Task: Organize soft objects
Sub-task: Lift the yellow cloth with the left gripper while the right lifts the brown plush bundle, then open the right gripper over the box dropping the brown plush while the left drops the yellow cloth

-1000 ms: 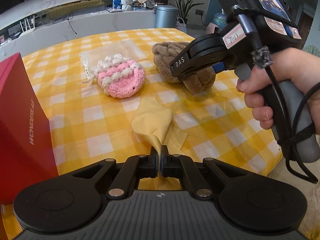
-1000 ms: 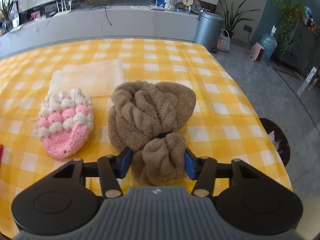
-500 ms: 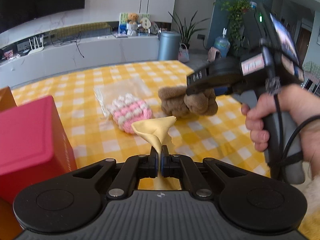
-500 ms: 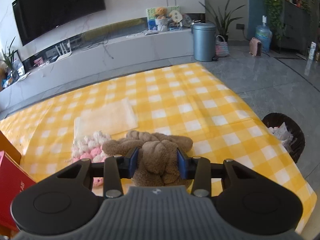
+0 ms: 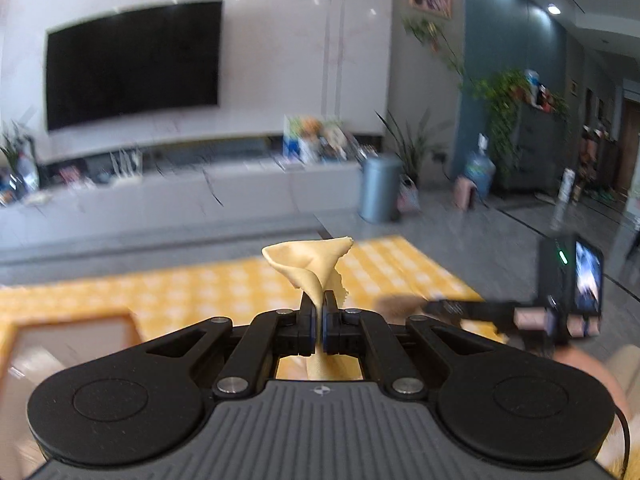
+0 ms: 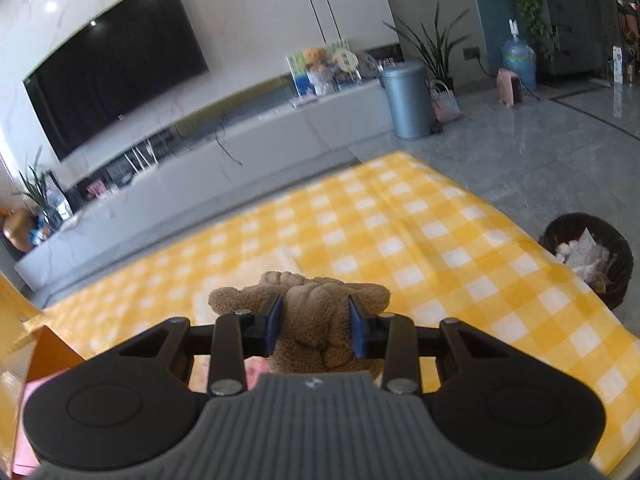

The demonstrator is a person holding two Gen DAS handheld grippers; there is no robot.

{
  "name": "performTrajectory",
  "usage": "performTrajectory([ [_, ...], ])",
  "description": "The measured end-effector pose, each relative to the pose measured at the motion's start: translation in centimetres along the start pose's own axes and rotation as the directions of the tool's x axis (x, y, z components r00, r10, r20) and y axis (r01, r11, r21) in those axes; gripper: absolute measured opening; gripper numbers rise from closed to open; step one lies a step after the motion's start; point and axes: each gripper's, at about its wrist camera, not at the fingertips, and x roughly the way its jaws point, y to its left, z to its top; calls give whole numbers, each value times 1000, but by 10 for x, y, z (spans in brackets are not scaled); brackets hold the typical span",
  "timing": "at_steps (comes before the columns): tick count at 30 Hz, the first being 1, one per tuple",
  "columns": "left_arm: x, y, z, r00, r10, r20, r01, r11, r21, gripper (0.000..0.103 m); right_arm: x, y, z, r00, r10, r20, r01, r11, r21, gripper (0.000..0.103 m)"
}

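Observation:
My left gripper (image 5: 319, 304) is shut on a thin yellow cloth (image 5: 310, 264) and holds it raised above the yellow checked table (image 5: 192, 292). My right gripper (image 6: 316, 312) is shut on a brown plush knotted toy (image 6: 312, 320) and holds it lifted above the table (image 6: 420, 240). The right gripper also shows in the left wrist view (image 5: 460, 308), low at the right, with a bit of the brown toy (image 5: 394, 304) blurred beside it. A pale flat cloth (image 6: 288, 254) lies on the table behind the toy. The pink knitted item is mostly hidden under the right gripper.
An open orange and red box (image 5: 68, 336) stands at the table's left; its corner shows in the right wrist view (image 6: 44, 356). A dark waste basket (image 6: 588, 256) sits on the floor beyond the table's right edge. A grey bin (image 5: 378, 188) stands farther back.
Both grippers have lifted and tilted up with their loads. The table has dropped low in both views and the room's far wall and TV now fill the upper part.

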Motion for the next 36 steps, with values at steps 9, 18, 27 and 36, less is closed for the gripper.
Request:
performTrajectory([
  [9, -66, 73, 14, 985, 156, 79, -152, 987, -55, 3, -33, 53, 9, 982, 169, 79, -168, 986, -23, 33],
  [18, -77, 142, 0, 966, 255, 49, -248, 962, -118, 3, -64, 132, 3, 928, 357, 107, -343, 930, -129, 33],
  [27, -58, 213, -33, 969, 247, -25, -246, 942, -228, 4, -69, 225, -28, 869, 490, 66, -468, 858, -210, 33],
  [36, -48, 255, -48, 968, 240, -80, -253, 914, -319, 4, -33, 324, -91, 922, 388, 8, -351, 842, -409, 25],
])
